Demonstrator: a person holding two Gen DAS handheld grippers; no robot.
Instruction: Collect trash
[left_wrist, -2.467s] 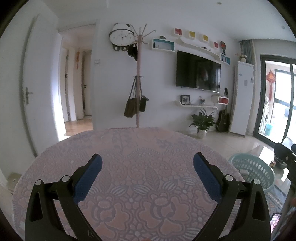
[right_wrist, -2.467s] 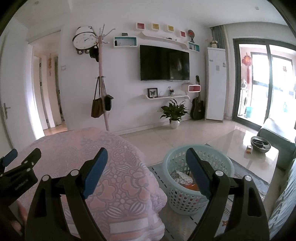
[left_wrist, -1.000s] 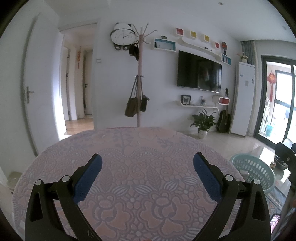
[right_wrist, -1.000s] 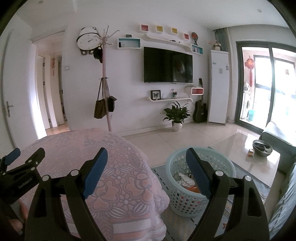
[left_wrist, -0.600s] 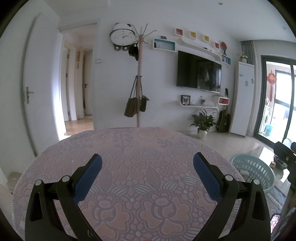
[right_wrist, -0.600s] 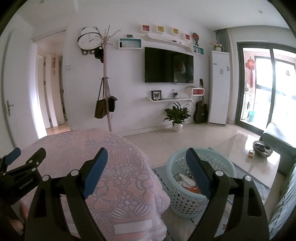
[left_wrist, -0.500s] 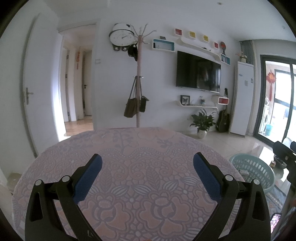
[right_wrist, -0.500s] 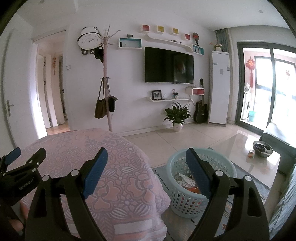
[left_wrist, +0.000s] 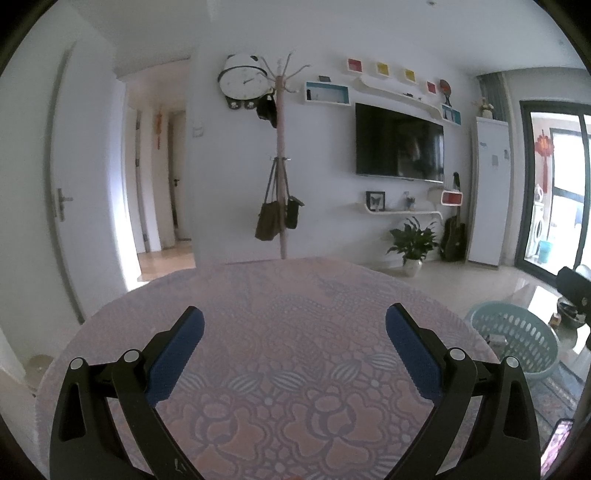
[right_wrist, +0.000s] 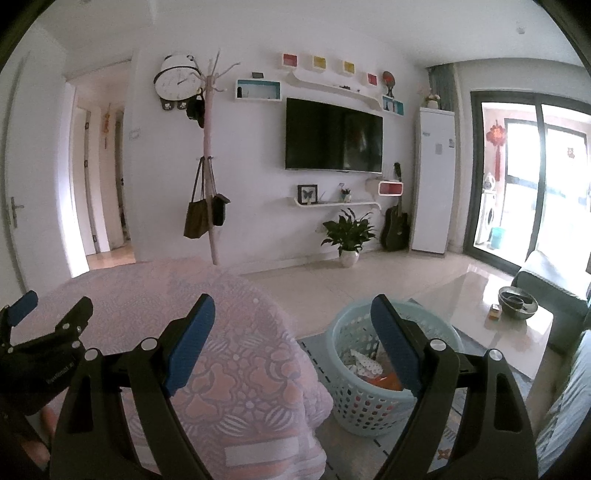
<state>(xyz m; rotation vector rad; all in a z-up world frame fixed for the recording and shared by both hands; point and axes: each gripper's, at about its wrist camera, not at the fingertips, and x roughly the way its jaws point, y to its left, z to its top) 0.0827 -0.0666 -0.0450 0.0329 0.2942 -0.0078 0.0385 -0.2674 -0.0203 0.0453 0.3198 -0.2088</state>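
Observation:
A light blue plastic basket (right_wrist: 369, 391) stands on the floor right of the table and holds crumpled paper and orange trash (right_wrist: 373, 371). It also shows in the left wrist view (left_wrist: 517, 343). My left gripper (left_wrist: 294, 332) is open and empty, held above the pink floral tablecloth (left_wrist: 280, 314). My right gripper (right_wrist: 292, 319) is open and empty, over the table's right edge and the basket. The left gripper also shows at the left of the right wrist view (right_wrist: 48, 317). No loose trash shows on the table.
A coat stand with bags (right_wrist: 208, 206) rises behind the table. A potted plant (right_wrist: 349, 236), a guitar and a white cabinet (right_wrist: 432, 184) line the far wall. A glass coffee table (right_wrist: 495, 317) with a dark bowl and a sofa (right_wrist: 554, 284) stand at the right.
Both views have shifted only slightly. Both grippers stay open and empty in about the same place.

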